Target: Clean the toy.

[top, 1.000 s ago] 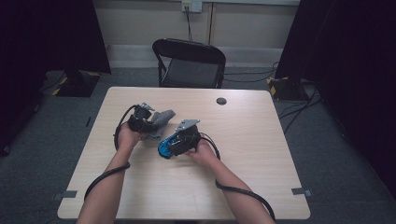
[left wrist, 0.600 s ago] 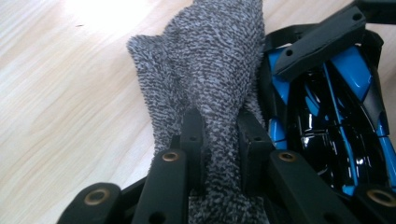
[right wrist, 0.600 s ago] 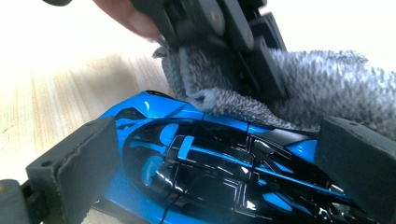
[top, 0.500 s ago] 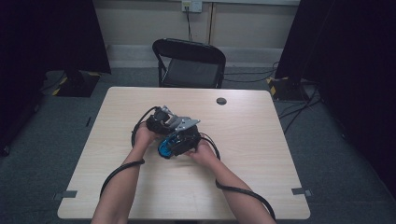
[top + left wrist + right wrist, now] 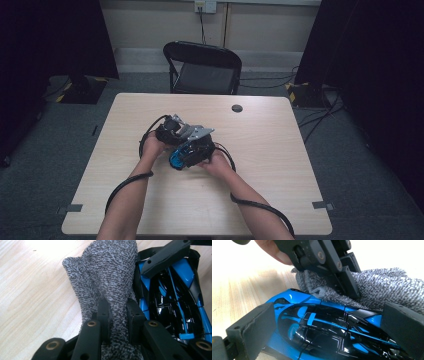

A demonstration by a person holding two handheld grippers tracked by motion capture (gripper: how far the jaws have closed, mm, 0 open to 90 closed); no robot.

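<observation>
Two hand-held grippers meet mid-table [image 5: 280, 200]: left [image 5: 117, 312] pinching grey cloth [image 5: 107, 272], right [image 5: 324, 322] clamping blue car [image 5: 312, 325].

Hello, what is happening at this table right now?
A person is working with two handheld grippers at a wooden table. The left gripper is shut on a grey cloth and brings it against a blue and black toy car. The right gripper has the car between its jaws, one pad on each side. It looks like the car is being wiped. A chair stands behind the table.
</observation>
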